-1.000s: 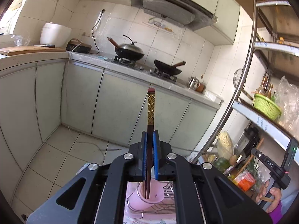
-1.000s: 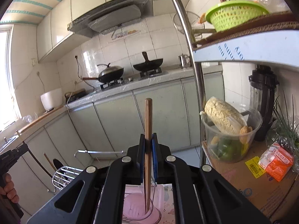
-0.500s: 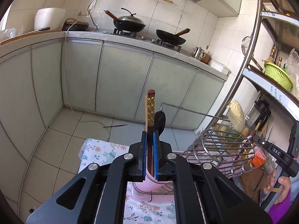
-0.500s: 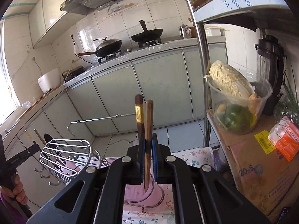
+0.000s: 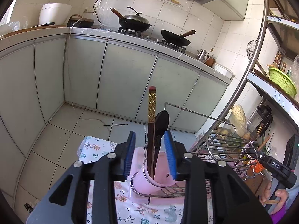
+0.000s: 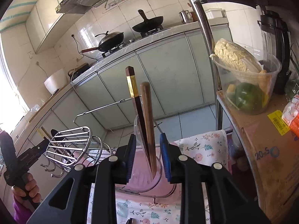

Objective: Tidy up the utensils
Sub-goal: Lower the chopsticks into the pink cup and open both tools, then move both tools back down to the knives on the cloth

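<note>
The left claw has just been opening, and its blue pads now stand apart on either side of a dark chopstick with a gold-patterned top, which stands nearly upright in the pale pink plastic cup of the wire drying rack, beside a black plastic spoon. The right claw has likewise been opening and straddles, without pressing on it, a plain brown wooden chopstick leaning in another cup of that rack, next to a dark gold-banded one. Both sticks' long axes run up between the pads, so each claw seems free to back straight off from the rack.

White-tiled walls, pale-green cabinets
</note>
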`<action>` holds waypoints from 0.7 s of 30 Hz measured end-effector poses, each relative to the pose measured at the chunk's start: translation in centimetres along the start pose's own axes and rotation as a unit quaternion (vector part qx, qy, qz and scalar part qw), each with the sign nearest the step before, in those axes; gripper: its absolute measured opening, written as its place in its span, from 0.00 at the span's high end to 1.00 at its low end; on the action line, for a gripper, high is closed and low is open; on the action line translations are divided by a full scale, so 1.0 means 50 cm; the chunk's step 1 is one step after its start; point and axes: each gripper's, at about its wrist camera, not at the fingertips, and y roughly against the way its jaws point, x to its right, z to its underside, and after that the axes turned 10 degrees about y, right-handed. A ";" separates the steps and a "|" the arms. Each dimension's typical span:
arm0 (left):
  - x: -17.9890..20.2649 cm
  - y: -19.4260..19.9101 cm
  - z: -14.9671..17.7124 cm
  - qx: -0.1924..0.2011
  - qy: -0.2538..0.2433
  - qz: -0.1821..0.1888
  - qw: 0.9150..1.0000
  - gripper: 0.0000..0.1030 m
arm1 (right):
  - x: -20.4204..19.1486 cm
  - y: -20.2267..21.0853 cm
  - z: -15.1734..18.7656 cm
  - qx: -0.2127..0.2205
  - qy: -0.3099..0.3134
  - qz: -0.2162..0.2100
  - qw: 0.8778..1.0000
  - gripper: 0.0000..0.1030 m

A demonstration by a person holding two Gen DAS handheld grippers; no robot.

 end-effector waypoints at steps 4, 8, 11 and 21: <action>-0.004 0.007 0.001 0.006 0.005 0.002 1.000 0.64 | -0.001 0.008 0.014 0.007 -0.008 0.002 1.000 0.75; -0.008 0.016 0.005 0.012 0.013 0.000 1.000 0.64 | 0.002 0.026 0.030 0.023 -0.021 0.001 1.000 0.75; -0.012 0.028 0.009 0.017 0.018 0.000 1.000 0.63 | 0.007 0.049 0.038 0.045 -0.031 0.001 0.999 0.75; -0.017 0.069 0.048 0.029 0.023 -0.004 0.999 0.63 | 0.024 0.098 0.088 0.066 -0.052 0.005 0.996 0.61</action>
